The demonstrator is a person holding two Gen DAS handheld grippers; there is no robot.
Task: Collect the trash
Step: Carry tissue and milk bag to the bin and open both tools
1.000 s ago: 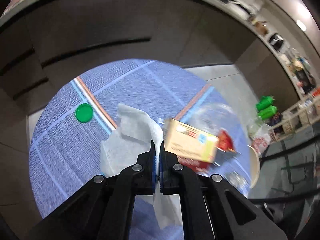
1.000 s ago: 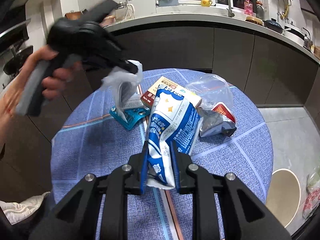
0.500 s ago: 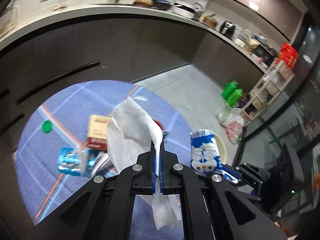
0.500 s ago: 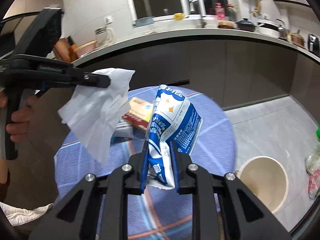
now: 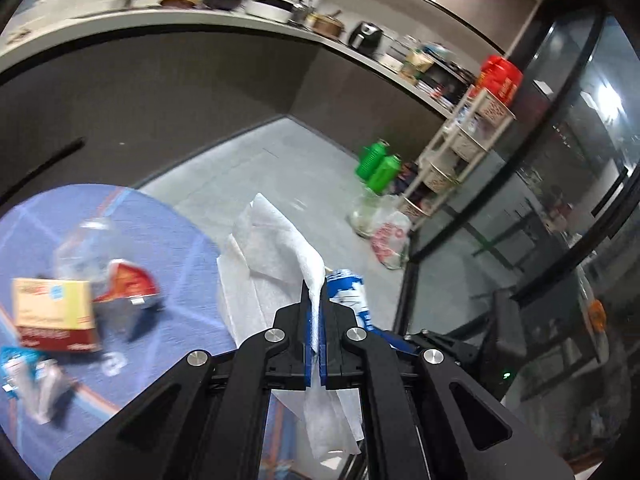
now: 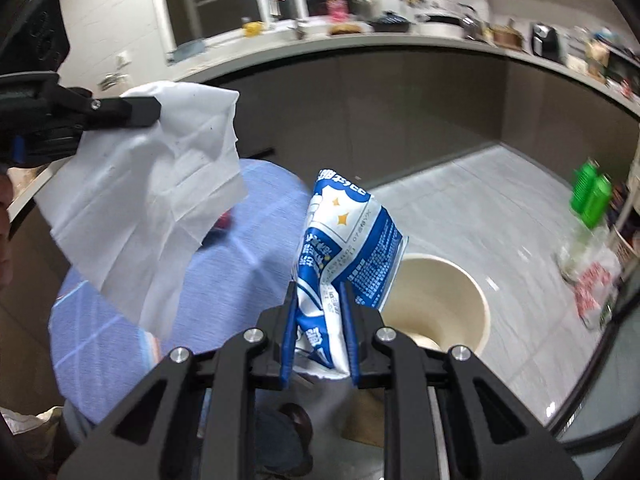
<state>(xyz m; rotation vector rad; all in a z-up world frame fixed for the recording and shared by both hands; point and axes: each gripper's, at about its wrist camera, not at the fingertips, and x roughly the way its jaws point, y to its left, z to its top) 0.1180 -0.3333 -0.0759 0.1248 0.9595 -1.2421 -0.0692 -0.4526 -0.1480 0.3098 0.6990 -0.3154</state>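
My left gripper [image 5: 316, 300] is shut on a white paper napkin [image 5: 272, 264], which hangs from it past the edge of the round blue table [image 5: 188, 248]. The same napkin [image 6: 148, 208] shows at the upper left of the right wrist view, clamped in the left gripper [image 6: 156, 110]. My right gripper [image 6: 320, 296] is shut on a blue and white snack bag [image 6: 344, 236], held up in the air beside a cream round bin [image 6: 476, 300] on the floor. The bag's top [image 5: 346, 292] peeks out behind the napkin in the left wrist view.
On the table lie a yellow and red box [image 5: 52, 312], a red and silver wrapper [image 5: 128, 284], a clear plastic bag [image 5: 80, 240] and a blue wrapper [image 5: 20, 364]. Green bottles [image 5: 378, 164], a shelf rack [image 5: 460, 148] and a plastic bag [image 5: 388, 240] stand across the grey floor.
Both grippers have swung to the right, off the table and out over the floor, each still holding its piece. The cream bin has come closer in the right wrist view.
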